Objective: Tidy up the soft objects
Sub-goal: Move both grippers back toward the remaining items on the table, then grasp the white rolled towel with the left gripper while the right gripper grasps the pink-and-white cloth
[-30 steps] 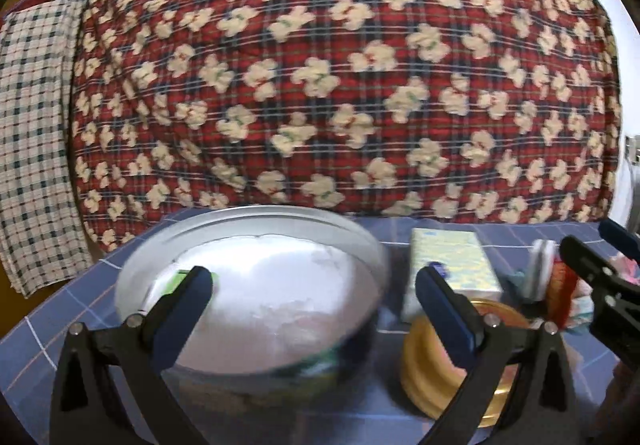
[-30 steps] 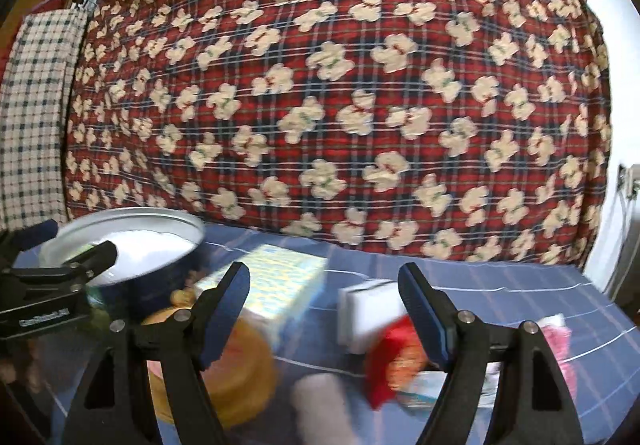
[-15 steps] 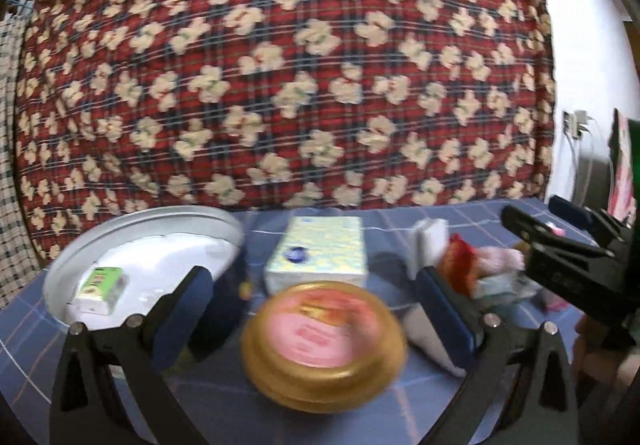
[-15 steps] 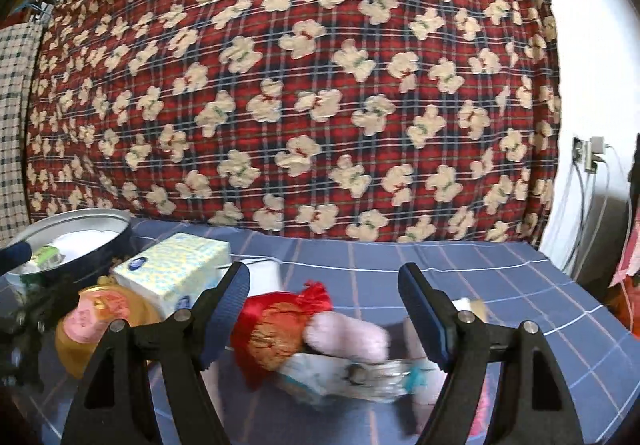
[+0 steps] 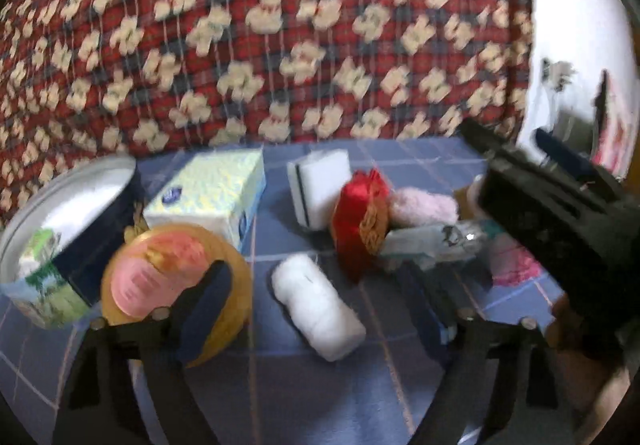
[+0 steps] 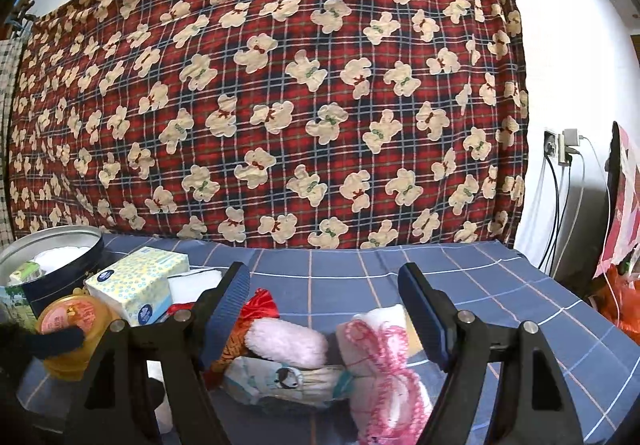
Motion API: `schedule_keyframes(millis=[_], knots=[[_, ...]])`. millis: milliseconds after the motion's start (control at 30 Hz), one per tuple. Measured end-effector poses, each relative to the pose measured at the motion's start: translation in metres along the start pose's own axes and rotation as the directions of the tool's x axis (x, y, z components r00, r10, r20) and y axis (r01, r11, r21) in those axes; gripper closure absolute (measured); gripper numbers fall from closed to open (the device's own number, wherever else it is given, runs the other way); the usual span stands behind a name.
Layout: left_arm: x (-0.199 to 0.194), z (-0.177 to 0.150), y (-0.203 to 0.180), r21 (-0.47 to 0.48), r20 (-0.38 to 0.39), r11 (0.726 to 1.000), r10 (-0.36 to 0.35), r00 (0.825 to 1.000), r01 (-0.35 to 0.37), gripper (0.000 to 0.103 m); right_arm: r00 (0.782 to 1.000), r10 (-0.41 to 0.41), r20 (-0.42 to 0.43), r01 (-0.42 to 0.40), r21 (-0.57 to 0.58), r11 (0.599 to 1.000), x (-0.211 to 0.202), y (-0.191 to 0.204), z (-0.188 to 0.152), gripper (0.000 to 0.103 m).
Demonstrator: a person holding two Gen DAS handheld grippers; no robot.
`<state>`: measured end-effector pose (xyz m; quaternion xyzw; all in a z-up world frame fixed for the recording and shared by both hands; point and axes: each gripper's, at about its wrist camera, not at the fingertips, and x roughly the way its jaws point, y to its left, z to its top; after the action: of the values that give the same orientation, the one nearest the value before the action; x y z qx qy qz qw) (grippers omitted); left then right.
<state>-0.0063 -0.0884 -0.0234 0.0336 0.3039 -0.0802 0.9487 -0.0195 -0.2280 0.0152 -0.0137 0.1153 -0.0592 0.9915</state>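
Soft things lie on the blue checked tablecloth (image 6: pixel 500 285). A white fluffy roll (image 5: pixel 318 311) lies between my left gripper's (image 5: pixel 320 297) open, empty fingers. A red satin pouch (image 5: pixel 360 221), a pale pink fluffy roll (image 5: pixel 424 207), a printed soft pack (image 5: pixel 424 245) and a white sponge (image 5: pixel 320 189) lie beyond. My right gripper (image 6: pixel 324 305) is open and empty above the pink roll (image 6: pixel 288 339), the printed pack (image 6: pixel 288 381) and a white cloth with pink yarn (image 6: pixel 384 365). A round tin (image 5: pixel 68 213) at the left holds a small green pack.
A yellow tissue box (image 5: pixel 208 197) and a gold-rimmed pink-lidded jar (image 5: pixel 168 277) stand beside the tin. A red plaid cloth with bear print (image 6: pixel 280 85) hangs behind the table. A wall socket with cables (image 6: pixel 560 149) is at the right.
My left gripper has swung right, from over the tin and jar to over the white roll. My right gripper has moved right and closer to the pink roll and yarn cloth.
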Motion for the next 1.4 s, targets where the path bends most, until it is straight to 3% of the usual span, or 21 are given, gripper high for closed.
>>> schedule_keyframes(millis=[267,467,733,833,900,1067,1200,1300,1400], knots=[[0.034,-0.001,-0.024,-0.037,-0.164,0.996,0.079,0.983,-0.086,0.026,1.0,-0.009,0.012,0.009,0.019,1.0,-0.005,-0.022,0.0,0.024],[0.064,-0.005,-0.022,-0.125,-0.306,0.984,0.082,0.949,-0.125,0.025,1.0,-0.014,0.003,0.014,0.076,0.997,-0.006,-0.042,-0.001,0.024],[0.066,-0.004,-0.022,-0.174,-0.284,0.981,0.034,0.958,-0.087,0.024,0.997,-0.058,-0.053,0.068,0.211,0.975,0.0,-0.075,-0.005,0.024],[0.064,-0.003,-0.018,-0.189,-0.268,0.98,0.006,0.963,-0.058,0.04,0.994,-0.05,-0.097,0.078,0.308,0.948,0.005,-0.095,-0.01,0.024],[0.063,-0.003,-0.015,-0.193,-0.26,0.98,-0.012,0.966,-0.039,0.058,0.99,-0.038,-0.133,0.086,0.371,0.925,0.01,-0.108,-0.016,0.024],[0.062,-0.004,-0.006,-0.227,-0.242,0.974,-0.075,0.967,0.019,0.072,0.982,0.01,-0.188,0.072,0.423,0.903,0.014,-0.122,-0.028,0.024],[0.057,-0.007,-0.004,-0.25,-0.213,0.962,-0.164,0.963,0.108,0.073,0.988,0.048,-0.145,0.021,0.439,0.898,0.004,-0.123,-0.03,0.024],[0.046,-0.008,0.0,-0.255,-0.158,0.947,-0.243,0.957,0.198,0.073,0.978,0.131,-0.163,-0.048,0.436,0.899,0.005,-0.119,-0.031,0.024],[0.034,-0.007,0.004,-0.235,-0.105,0.94,-0.276,0.955,0.246,0.073,0.966,0.184,-0.182,-0.085,0.448,0.89,0.001,-0.119,-0.035,0.024]])
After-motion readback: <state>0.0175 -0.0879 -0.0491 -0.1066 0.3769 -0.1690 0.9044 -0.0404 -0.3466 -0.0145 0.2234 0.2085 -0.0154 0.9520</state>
